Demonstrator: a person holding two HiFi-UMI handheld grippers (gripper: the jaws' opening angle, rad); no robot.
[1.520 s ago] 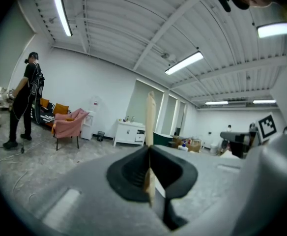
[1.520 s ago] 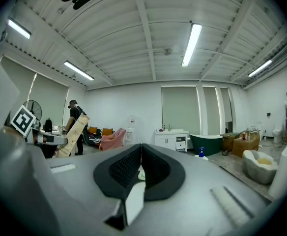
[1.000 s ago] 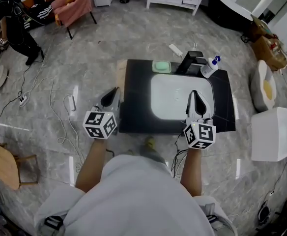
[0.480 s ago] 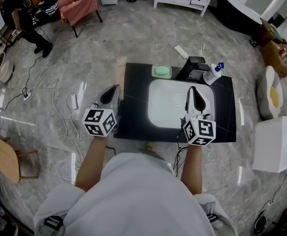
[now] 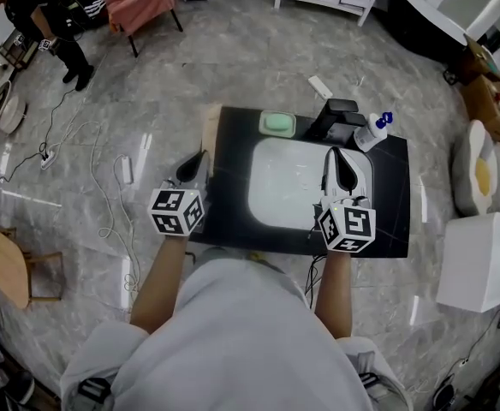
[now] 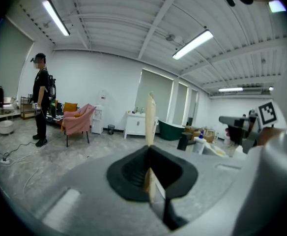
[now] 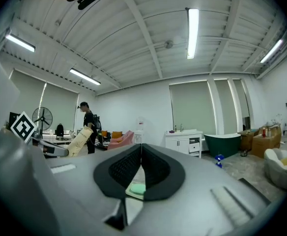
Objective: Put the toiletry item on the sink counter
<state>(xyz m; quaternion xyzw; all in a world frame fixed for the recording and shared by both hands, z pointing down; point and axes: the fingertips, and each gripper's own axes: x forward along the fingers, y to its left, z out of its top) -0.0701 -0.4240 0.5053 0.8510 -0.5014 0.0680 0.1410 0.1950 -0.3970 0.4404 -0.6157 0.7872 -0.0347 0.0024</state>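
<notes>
– Marble floor surrounds a black table with a white basin set into it. Where is the toiletry item?

– The cream tube is in the left claw. The jaws are clamped on its near end, and the rest projects ahead of the claw tips. In the head view the tube lines up with the table's left edge and does not appear to be resting on it.

– State of the other claw?

– The right claw has its jaws pressed together with nothing between them. It is held over the right part of the basin.

– What lies ahead of the left claw?

– A green soap dish lies ahead and to its right, on the table's far strip. The black faucet and a pump bottle are further right, nearer the right claw.

– What are the hazards from here?

– 1. Edge release: the tube is close to the left edge, so opening the jaws there would likely drop it to the floor. Carry it inward first.
2. Basin roll: the bare strip to the right of the left claw looks narrow, so a tube laid there may roll or slide into the basin.
3. Grip: the hold is on one end only, so a quick swing could pivot the tube in the jaws.
4. Collision: placing it on the far strip risks knocking the soap dish.
</notes>
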